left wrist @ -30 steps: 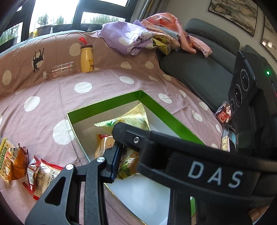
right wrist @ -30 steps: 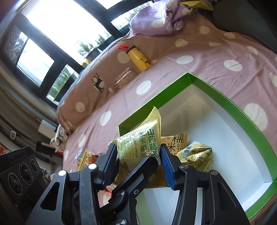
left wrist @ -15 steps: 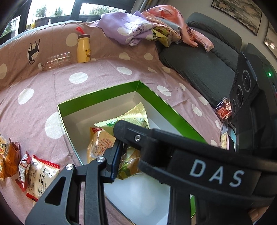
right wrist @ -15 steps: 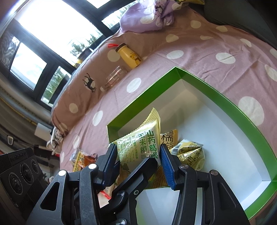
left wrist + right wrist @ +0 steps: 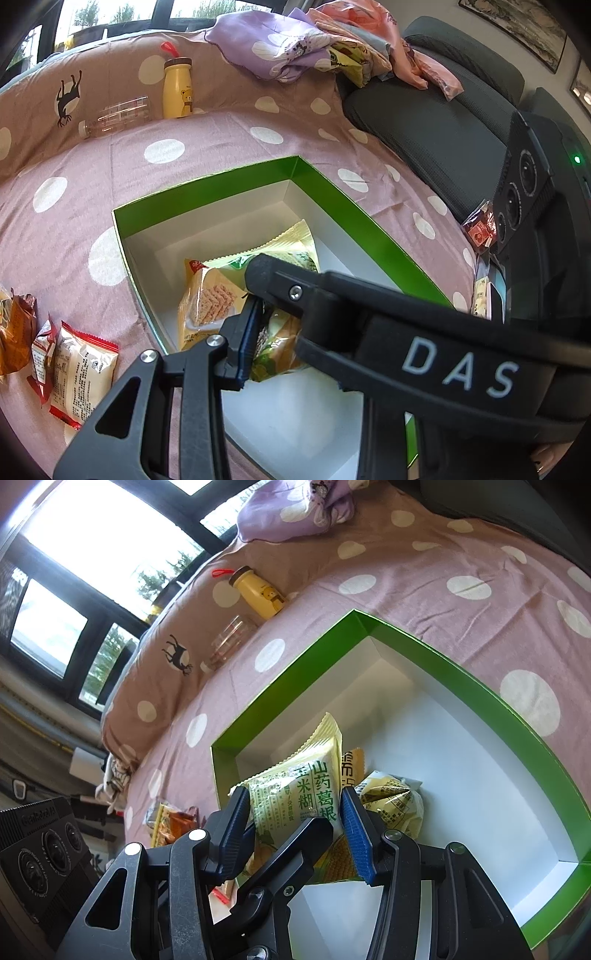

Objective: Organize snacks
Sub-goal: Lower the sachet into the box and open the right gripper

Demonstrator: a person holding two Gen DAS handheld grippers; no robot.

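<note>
Inside green box (image 5: 476,686), snack packets (image 5: 391,801) lie; both fingers grip one packet (image 5: 295,794).

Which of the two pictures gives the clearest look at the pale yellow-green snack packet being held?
The right wrist view: the packet faces the camera between the blue pads, its green lettering readable. In the left wrist view the same packet is mostly hidden behind the black gripper arm.

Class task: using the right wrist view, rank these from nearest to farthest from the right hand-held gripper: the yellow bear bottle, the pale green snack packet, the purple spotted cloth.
1. Pale green snack packet, between the right hand-held gripper's pads.
2. Yellow bear bottle, upper left, beyond the green box.
3. Purple spotted cloth, at the top.
</note>
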